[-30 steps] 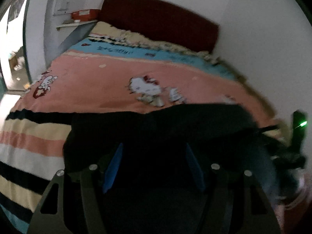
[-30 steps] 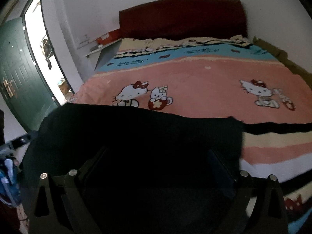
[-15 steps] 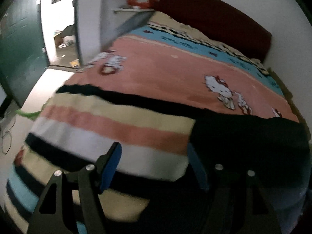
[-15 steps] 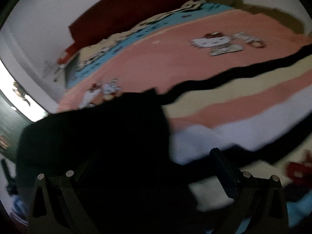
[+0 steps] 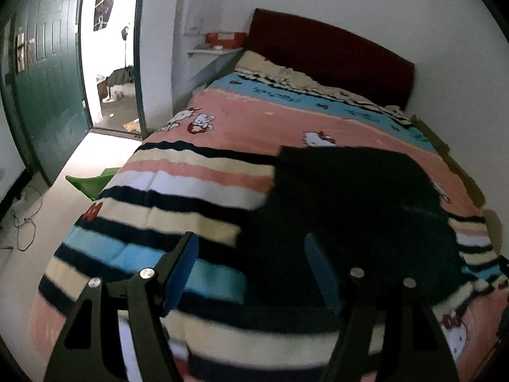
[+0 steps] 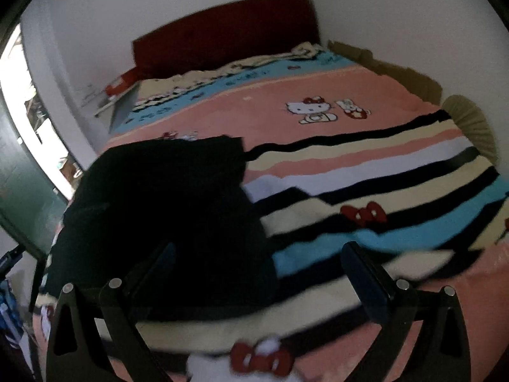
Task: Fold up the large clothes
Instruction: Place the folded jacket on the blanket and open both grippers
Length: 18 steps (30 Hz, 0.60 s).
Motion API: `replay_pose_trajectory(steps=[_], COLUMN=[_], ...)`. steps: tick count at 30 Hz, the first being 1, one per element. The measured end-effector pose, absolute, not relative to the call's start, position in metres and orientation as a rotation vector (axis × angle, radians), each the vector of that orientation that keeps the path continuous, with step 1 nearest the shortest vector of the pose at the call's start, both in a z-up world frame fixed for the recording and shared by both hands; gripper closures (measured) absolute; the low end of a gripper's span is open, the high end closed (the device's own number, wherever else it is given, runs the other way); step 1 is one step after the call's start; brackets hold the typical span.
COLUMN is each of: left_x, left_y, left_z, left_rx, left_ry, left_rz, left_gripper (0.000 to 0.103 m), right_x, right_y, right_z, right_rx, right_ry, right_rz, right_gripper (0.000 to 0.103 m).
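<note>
A large black garment [image 5: 356, 210] lies in a folded heap on the striped blanket of the bed [image 5: 191, 191]. In the left wrist view it fills the right middle; my left gripper [image 5: 251, 254] is open above its near left edge, holding nothing. In the right wrist view the garment [image 6: 165, 210] lies at the left; my right gripper [image 6: 257, 261] is open over its near right edge and holds nothing. The garment's folds are too dark to make out.
The bed has a dark red headboard [image 5: 331, 54] against the white wall. A green door [image 5: 44, 73] stands open at the left beside a bright doorway. A green object [image 5: 90, 183] and a cable [image 5: 27, 219] lie on the floor left of the bed.
Both grippers let go of the black garment and drew back and apart. The garment, held up before the cameras a second ago, now lies on the bed.
</note>
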<state>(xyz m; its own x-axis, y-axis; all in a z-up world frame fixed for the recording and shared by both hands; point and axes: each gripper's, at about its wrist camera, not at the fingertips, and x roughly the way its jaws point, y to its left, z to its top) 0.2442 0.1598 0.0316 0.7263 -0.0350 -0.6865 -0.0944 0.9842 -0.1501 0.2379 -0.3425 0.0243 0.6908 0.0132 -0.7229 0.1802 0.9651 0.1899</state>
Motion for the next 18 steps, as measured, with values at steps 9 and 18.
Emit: replay_pose_trajectory(steps=[9, 18], left_x=[0.13, 0.06], left_y=[0.061, 0.02], left_z=[0.065, 0.1], left_rx=[-0.043, 0.026], left_ry=[0.645, 0.518], left_rz=[0.045, 0.092], left_gripper=[0.034, 0.034], right_x=[0.14, 0.076], right_y=[-0.261, -0.227], right_z=[0.051, 0.073], right_rx=[0.176, 0.112], right_ry=[0.703, 0.589], right_rz=[-0.003, 0.014], right_gripper=[0.001, 0.001])
